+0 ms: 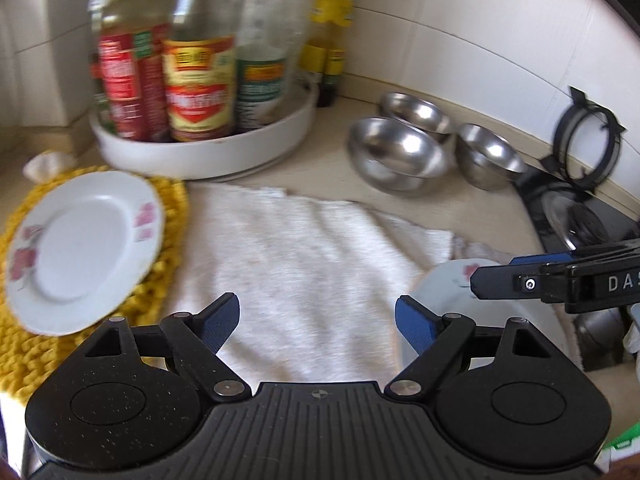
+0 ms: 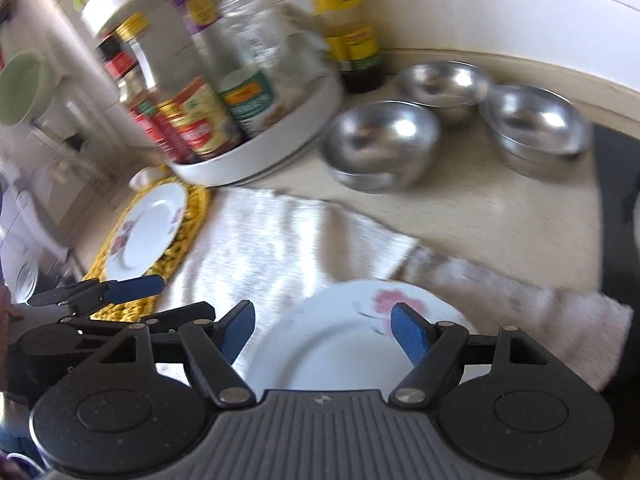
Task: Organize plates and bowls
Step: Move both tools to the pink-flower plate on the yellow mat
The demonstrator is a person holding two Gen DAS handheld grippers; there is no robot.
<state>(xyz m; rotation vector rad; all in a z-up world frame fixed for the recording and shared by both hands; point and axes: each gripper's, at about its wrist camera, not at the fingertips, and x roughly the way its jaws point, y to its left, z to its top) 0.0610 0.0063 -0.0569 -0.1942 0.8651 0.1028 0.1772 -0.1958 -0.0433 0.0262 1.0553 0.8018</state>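
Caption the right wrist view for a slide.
Open right hand-held gripper above a floral plate on a white towel; three steel bowls behind.

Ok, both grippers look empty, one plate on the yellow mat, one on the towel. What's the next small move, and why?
Probably lower the right gripper onto the near rim of the plate on the towel. Its jaws stand open with nothing between them, and that plate lies right beneath. The other plate already rests on the yellow mat, so stacking there looks likely. The left gripper is open and empty too.

Both tilt downward, side by side. The left gripper (image 1: 317,322) stands with jaws spread wide, empty; the right gripper (image 2: 323,330) likewise gapes, gripping nothing.
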